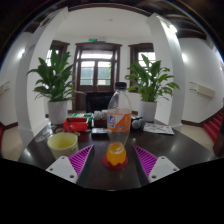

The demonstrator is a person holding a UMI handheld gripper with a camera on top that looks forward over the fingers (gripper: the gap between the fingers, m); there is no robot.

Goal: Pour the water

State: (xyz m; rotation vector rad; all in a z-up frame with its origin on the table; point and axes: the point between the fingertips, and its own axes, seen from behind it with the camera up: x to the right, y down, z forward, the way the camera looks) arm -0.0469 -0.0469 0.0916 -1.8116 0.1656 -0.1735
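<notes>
Room with pale walls, a dark-framed door (97, 68) at the back and a potted plant either side of it: one on the left (55, 78), one on the right (152, 78). Dark round bench (185, 150) in the foreground, carrying all the smaller things. Clear plastic bottle (119, 108) upright near the bench's middle, beyond the fingers, its label orange. Red box (77, 124) to the bottle's left; dark items just beside the bottle, too small to identify. Yellow-green cup (62, 142) near the left finger. Orange cup (117, 154) standing on the bench between the pink pads (81, 157), a gap at each side. Gripper (115, 160) jaws released, grasping nothing
</notes>
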